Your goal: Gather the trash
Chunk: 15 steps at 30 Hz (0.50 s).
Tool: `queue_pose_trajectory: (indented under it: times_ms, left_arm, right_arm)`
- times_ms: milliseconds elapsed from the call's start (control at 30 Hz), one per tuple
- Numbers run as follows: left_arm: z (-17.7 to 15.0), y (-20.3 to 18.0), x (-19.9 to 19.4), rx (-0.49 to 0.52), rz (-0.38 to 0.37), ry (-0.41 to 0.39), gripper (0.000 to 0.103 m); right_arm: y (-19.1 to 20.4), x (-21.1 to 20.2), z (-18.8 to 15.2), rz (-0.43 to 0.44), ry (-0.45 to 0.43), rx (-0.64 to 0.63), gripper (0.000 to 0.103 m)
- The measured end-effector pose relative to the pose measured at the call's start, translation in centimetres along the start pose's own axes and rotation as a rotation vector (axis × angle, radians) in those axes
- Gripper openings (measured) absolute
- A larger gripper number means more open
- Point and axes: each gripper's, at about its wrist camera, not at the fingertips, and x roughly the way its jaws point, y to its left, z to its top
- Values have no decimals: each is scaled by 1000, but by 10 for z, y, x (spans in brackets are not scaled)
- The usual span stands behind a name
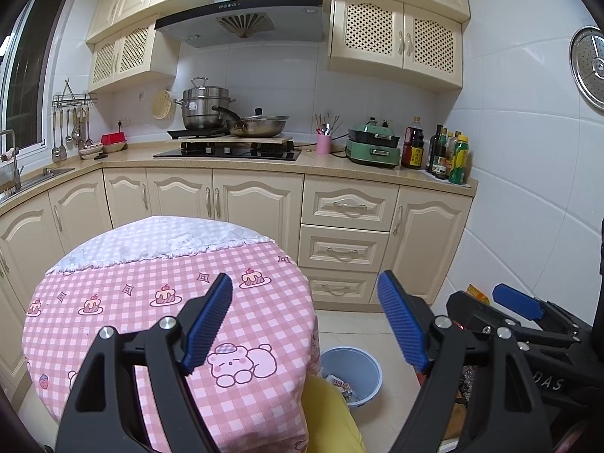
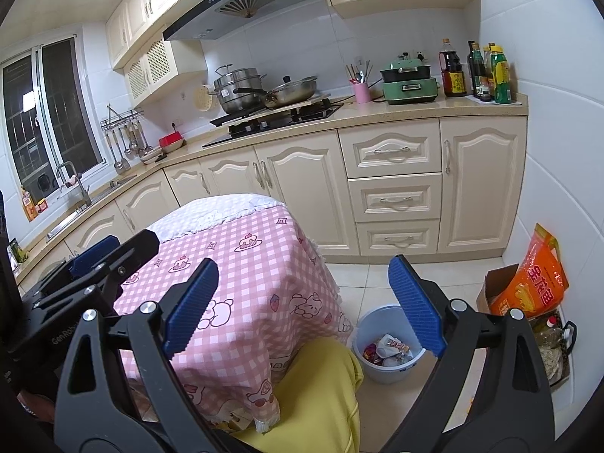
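While both grippers hang over the little round tabletop [image 1: 113, 302] with the pink checked cloth, neither has anything in it: the left gripper [image 1: 305, 321] is spread wide and so is the right gripper [image 2: 302, 309], blue pads well apart, nothing between them. I can't spot any loose trash on the cloth from here, it looks bare. What trash I do see is already in the pale blue bin [image 2: 364, 324] on the floor, wrappers [image 2: 389, 349] piled at the bottom. The bin sits just beside the table edge, below and to the right of both grippers, next to the person's yellow-clad knee [image 2: 321, 385]. The right gripper is the nearer one to it, I'd say. There's also a cardboard box [image 2: 498, 287] with an orange bag [image 2: 536, 275] against the right wall, can't tell if that counts as trash.
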Motion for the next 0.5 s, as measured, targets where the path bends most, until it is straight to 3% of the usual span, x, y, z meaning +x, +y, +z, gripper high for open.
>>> queue_pose_trajectory:
  times_ms: [500]
  left_arm:
    - [2, 5, 6, -14, -1, 17, 78]
  right_arm:
    - [6, 8, -3, -1, 19, -1, 90]
